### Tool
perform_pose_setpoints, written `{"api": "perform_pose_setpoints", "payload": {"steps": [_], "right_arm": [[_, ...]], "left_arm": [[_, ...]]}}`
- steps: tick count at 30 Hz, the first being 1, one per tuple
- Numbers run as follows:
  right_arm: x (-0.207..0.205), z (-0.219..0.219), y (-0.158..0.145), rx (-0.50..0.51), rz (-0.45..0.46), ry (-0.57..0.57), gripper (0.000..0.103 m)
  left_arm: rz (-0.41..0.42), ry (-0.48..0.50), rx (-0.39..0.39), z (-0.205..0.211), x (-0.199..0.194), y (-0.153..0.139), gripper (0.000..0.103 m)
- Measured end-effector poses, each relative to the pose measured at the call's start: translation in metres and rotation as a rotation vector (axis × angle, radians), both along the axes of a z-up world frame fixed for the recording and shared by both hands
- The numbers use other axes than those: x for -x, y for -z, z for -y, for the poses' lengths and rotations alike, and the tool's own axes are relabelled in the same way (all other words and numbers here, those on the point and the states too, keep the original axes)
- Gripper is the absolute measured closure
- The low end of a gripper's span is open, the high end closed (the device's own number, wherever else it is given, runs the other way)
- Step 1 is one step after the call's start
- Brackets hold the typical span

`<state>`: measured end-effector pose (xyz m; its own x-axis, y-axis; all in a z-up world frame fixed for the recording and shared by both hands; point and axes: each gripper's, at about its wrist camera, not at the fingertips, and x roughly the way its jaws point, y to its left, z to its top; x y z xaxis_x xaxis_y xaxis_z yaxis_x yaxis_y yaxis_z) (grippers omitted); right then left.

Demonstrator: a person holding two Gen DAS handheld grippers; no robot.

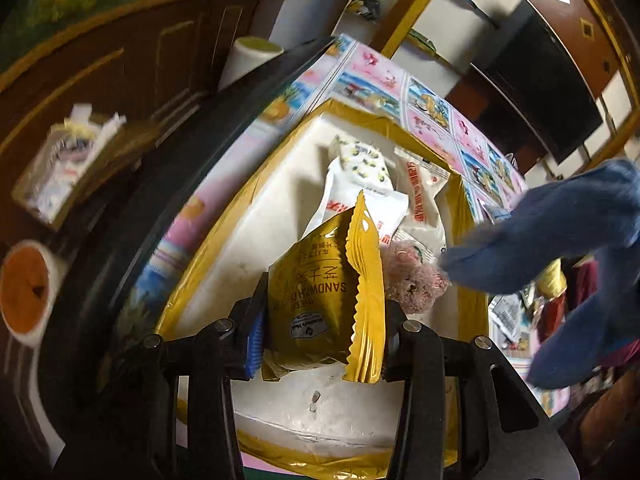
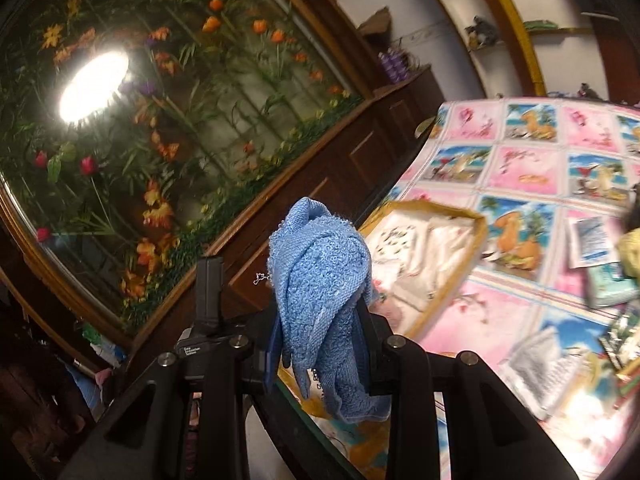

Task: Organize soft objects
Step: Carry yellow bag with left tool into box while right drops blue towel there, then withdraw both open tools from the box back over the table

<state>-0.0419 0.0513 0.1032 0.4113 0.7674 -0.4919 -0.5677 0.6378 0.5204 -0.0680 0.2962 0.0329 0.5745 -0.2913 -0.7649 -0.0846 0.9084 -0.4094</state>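
Observation:
My left gripper [image 1: 320,344] is shut on a yellow sandwich-cracker packet [image 1: 316,288], held upright over a white foam box with a yellow taped rim [image 1: 248,248]. Inside the box lie white snack packets [image 1: 360,184] and a small pink plush bear [image 1: 416,284]. A blue terry towel [image 2: 320,272] hangs bunched from my right gripper [image 2: 320,344], which is shut on it. The same towel [image 1: 560,232] shows at the right of the left wrist view, beside the box. From the right wrist, the box [image 2: 476,232] lies just beyond the towel on the picture-patterned tablecloth [image 2: 528,168].
Loose packets [image 2: 588,240], a teal item [image 2: 612,284] and a silver pouch [image 2: 536,368] lie on the cloth right of the box. A tape roll [image 1: 26,288] and a white tube [image 1: 248,60] sit left of the table's dark edge. A dark wooden cabinet [image 2: 360,160] stands behind.

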Motion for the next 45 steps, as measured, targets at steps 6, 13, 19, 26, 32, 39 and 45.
{"api": "perform_pose_setpoints", "payload": {"steps": [6, 13, 19, 26, 32, 39, 45], "right_arm": [[-0.026, -0.063, 0.051, 0.109, -0.112, -0.041, 0.071], [-0.044, -0.083, 0.089, 0.16, -0.208, -0.061, 0.051], [-0.03, -0.05, 0.073, 0.094, -0.153, -0.016, 0.049], [-0.01, 0.014, 0.058, 0.082, -0.064, 0.14, 0.046], [0.005, 0.057, 0.055, 0.132, -0.005, 0.265, 0.044], [0.02, 0.1, 0.054, 0.199, 0.055, 0.368, 0.043], [0.026, 0.124, 0.055, 0.235, 0.098, 0.428, 0.037]], "left_arm": [[0.053, -0.02, 0.027, -0.001, 0.011, -0.004, 0.059], [0.197, -0.092, -0.07, 0.001, 0.031, -0.033, 0.037], [0.295, -0.131, -0.295, 0.028, 0.052, -0.06, 0.036], [0.279, -0.131, -0.517, 0.079, 0.057, -0.064, 0.036], [0.253, -0.06, -0.58, 0.121, 0.059, -0.06, 0.036], [0.235, 0.01, -0.615, 0.161, 0.061, -0.058, 0.036], [0.229, 0.044, -0.639, 0.185, 0.06, -0.056, 0.036]]}}
